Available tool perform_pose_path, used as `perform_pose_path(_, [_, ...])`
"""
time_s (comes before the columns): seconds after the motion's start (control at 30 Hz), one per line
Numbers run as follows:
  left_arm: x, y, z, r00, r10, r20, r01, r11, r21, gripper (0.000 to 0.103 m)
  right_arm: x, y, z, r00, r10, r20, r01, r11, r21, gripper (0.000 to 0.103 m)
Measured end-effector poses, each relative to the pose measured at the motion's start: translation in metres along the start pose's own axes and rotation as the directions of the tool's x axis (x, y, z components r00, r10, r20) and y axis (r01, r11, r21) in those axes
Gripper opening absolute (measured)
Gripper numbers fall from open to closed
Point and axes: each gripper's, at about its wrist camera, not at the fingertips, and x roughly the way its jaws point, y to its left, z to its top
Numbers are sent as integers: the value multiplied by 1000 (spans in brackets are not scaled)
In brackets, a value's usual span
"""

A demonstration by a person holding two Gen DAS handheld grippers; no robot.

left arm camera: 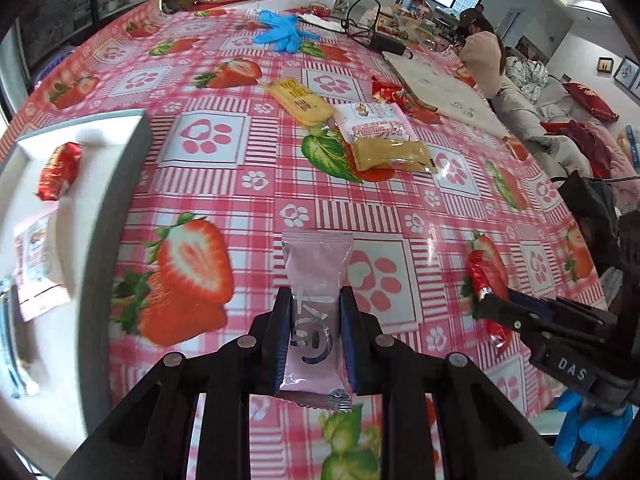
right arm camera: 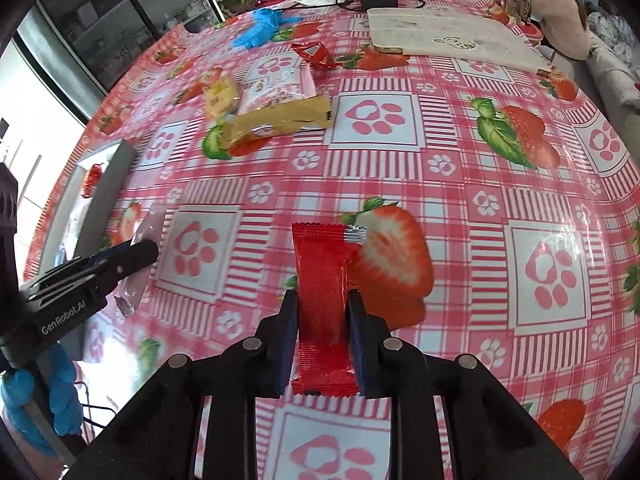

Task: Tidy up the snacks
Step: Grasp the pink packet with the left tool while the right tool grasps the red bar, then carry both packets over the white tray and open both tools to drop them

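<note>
Left wrist view: left tongs (left arm camera: pixel 315 340) clamp pink packet (left arm camera: pixel 316 304); "DAS"-labelled right tongs (left arm camera: pixel 486 306) clamp red packet (left arm camera: pixel 486 280).

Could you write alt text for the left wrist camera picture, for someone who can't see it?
The left hand-held gripper clamps a pale pink snack packet over a strawberry-print tablecloth. At left, a white tray holds a red wrapped snack; more snack packets lie mid-table, and the right hand-held gripper holds a red packet.

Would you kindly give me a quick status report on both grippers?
Left gripper shut on pink packet. Right gripper shut on red packet. Grey tray at left, path unobstructed.
</note>
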Motion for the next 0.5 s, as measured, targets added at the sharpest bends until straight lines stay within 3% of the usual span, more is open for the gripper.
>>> perform_pose_path(0.2, [-35,19,3,998,8,59,-6,1000,-31,25,-10,29,9,999,42,20,-41,998,-51,25])
perform_pose_path(0.37, [-60,39,4,993,41,107,-35,998,-55,25,8,44,14,994,-112,-13,110,988,-112,26])
perform_pose_path(0.43, [-64,43,2,992,48,120,-42,998,-51,25,15,39,11,991,-127,-30,124,988,-89,50])
perform_pose_path(0.47, [-65,44,2,991,54,124,-49,998,-45,25,16,36,9,992,-120,-36,117,990,-80,68])
perform_pose_path(0.5, [-65,43,2,990,57,126,-53,998,-38,25,19,35,8,993,-112,-46,109,991,-79,69])
